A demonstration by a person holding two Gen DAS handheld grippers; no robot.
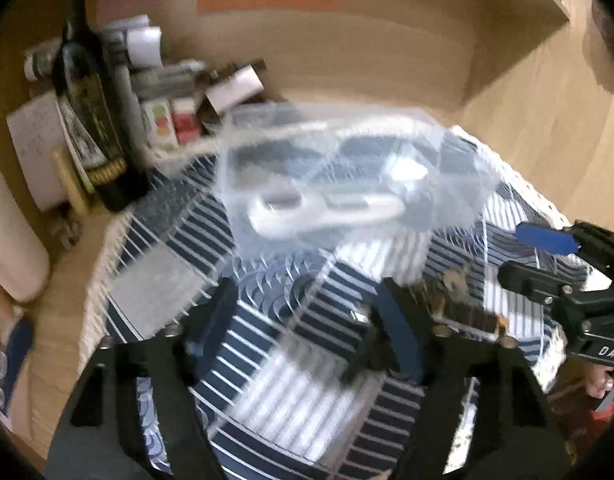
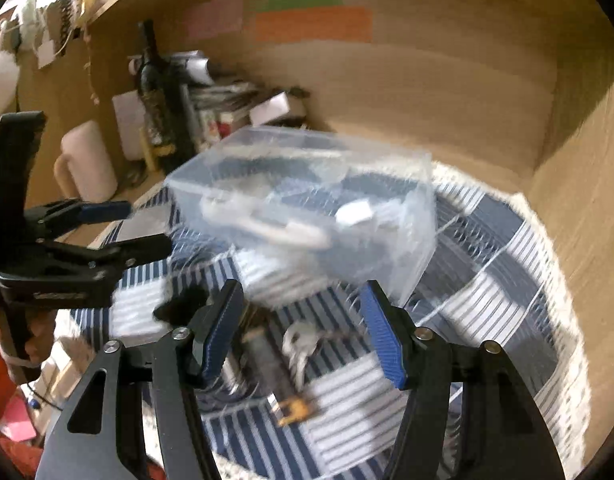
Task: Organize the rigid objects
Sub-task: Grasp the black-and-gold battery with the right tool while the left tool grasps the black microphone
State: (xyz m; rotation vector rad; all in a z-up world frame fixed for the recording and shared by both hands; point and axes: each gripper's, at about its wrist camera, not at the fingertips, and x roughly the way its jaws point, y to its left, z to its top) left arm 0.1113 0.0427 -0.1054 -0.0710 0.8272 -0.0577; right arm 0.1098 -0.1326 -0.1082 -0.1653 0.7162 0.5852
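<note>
A clear plastic box (image 1: 347,172) stands on the blue-and-white striped cloth (image 1: 267,380) and holds a white tool and a small white piece. It also shows in the right wrist view (image 2: 307,208). A small black clip (image 1: 367,344) lies between the fingers of my left gripper (image 1: 307,320), which is open. A brown bar with a metal ring (image 1: 463,304) lies to its right. In the right wrist view the bar (image 2: 267,364) and a set of keys (image 2: 301,346) lie between the fingers of my right gripper (image 2: 303,328), which is open.
A dark wine bottle (image 1: 95,112), books and small boxes (image 1: 179,92) crowd the back left of the wooden desk. A pale mug (image 2: 87,164) stands at the left. Wooden walls (image 2: 427,80) close the back and right. The right gripper shows in the left wrist view (image 1: 567,264).
</note>
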